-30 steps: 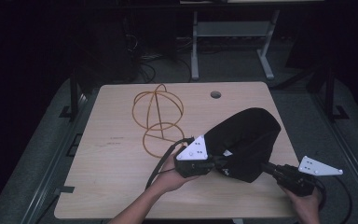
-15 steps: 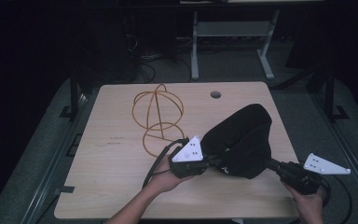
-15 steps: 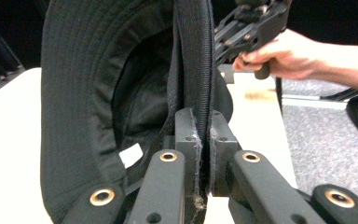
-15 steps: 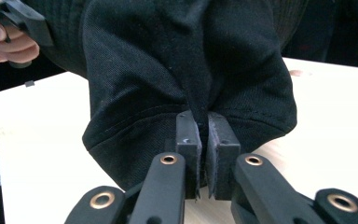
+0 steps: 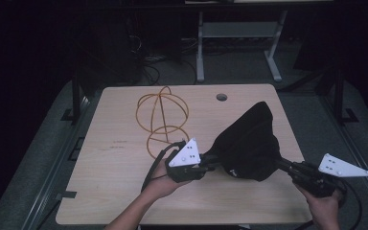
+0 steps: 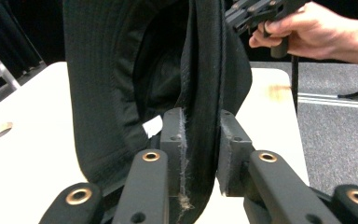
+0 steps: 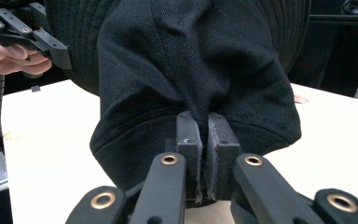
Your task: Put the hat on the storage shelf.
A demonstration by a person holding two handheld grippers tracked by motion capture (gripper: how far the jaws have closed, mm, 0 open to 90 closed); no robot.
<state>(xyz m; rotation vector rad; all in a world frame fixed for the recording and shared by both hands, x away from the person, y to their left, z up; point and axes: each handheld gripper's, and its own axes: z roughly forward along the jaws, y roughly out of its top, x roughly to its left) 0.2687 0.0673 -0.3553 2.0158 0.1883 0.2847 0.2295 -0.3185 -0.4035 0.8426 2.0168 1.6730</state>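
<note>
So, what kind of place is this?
Probably a lab or recording workspace: a bare wooden table with a cable hole, grey carpet, and a metal desk frame with loose cables behind.

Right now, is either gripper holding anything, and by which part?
The right gripper is clamped on the black hat at its brim edge. The left gripper has just been opening; the brim hangs between its jaws, no longer pinched.

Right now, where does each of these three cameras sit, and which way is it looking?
High view: above the table, looking forward and down; both forearms, left gripper and right gripper show.
Left gripper view: along its jaws, loose around the black hat.
Right gripper view: along its jaws, pinching the hat.
All views share the hat.
</note>
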